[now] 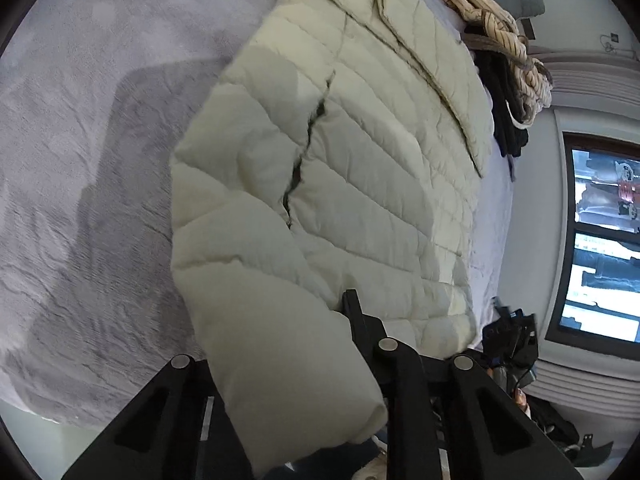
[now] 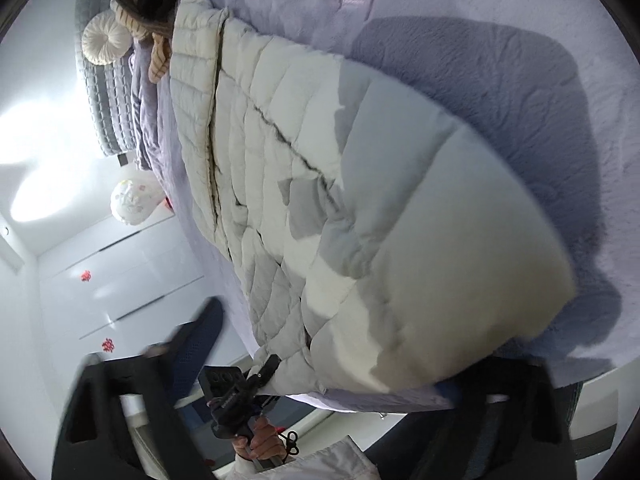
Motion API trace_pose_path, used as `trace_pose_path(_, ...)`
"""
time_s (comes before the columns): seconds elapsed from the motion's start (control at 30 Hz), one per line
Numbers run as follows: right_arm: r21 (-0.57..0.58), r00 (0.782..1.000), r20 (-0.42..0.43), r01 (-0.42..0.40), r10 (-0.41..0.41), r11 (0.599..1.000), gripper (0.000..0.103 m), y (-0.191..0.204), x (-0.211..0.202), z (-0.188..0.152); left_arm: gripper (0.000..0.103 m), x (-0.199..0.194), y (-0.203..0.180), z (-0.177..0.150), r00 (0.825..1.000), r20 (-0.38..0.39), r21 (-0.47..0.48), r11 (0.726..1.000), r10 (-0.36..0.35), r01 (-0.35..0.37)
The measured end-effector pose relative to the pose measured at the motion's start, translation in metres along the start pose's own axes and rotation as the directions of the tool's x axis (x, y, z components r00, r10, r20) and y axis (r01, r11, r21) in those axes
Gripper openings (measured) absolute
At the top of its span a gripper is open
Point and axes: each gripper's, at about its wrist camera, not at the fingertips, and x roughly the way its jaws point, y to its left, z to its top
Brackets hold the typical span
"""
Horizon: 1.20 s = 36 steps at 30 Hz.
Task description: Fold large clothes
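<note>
Left wrist view: the cream puffer jacket [image 1: 360, 168] lies flat on the lavender bed [image 1: 80, 160], its long axis running straight away from the left tool [image 1: 280, 364], collar at the far end. The left tool is clamped on the jacket's near sleeve edge.

Right wrist view: the right tool [image 2: 320, 420] holds a lifted fold of the jacket [image 2: 400, 280]; its fingers are blurred, and I cannot tell their closure.

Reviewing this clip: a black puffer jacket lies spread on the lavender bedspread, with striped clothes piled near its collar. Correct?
Not quite. The puffer jacket is cream, not black, as the left wrist view shows. It does lie spread on the lavender bedspread, with striped clothes piled near its collar.
</note>
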Motion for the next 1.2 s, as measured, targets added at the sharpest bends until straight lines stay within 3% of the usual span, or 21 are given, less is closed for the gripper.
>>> trace_pose_path(0.1, 0.016, 1.000, -0.003, 0.025, -0.025, 1.000, 0.019, -0.002, -0.001, 0.002, 0.016, -0.012, 0.005, 0.003, 0.999, 0.019, -0.008, 1.000, -0.026, 0.026)
trace_pose_path(0.13, 0.010, 1.000, -0.004, 0.023, -0.023, 1.000, 0.014, -0.002, -0.002, 0.003, 0.016, -0.017, 0.004, 0.005, 0.999, 0.026, -0.004, 0.999, -0.032, 0.032)
trace_pose_path(0.4, -0.116, 0.994, -0.001, -0.113, 0.113, 0.987, 0.012, 0.048, -0.016, 0.009, 0.016, -0.066, -0.034, 0.028, 0.986, 0.115, 0.100, 0.989, -0.121, 0.110)
trace_pose_path(0.57, -0.230, 0.985, 0.008, -0.166, 0.173, 0.959, 0.012, 0.104, -0.028, 0.026, 0.016, -0.101, -0.070, 0.058, 0.967, 0.186, 0.187, 0.972, -0.175, 0.140)
trace_pose_path(0.77, -0.371, 0.979, 0.003, -0.190, 0.205, 0.909, 0.012, 0.180, -0.029, 0.056, 0.016, -0.132, -0.118, 0.109, 0.949, 0.244, 0.294, 0.948, -0.199, 0.124)
trace_pose_path(1.03, -0.459, 0.984, 0.000, -0.157, 0.176, 0.875, 0.012, 0.261, -0.002, 0.118, 0.016, -0.125, -0.151, 0.194, 0.952, 0.267, 0.331, 0.942, -0.148, 0.054)
trace_pose_path(1.2, -0.465, 0.992, 0.005, -0.109, 0.126, 0.879, 0.012, 0.279, 0.027, 0.158, 0.016, -0.094, -0.151, 0.252, 0.960, 0.266, 0.298, 0.954, -0.086, 0.002)
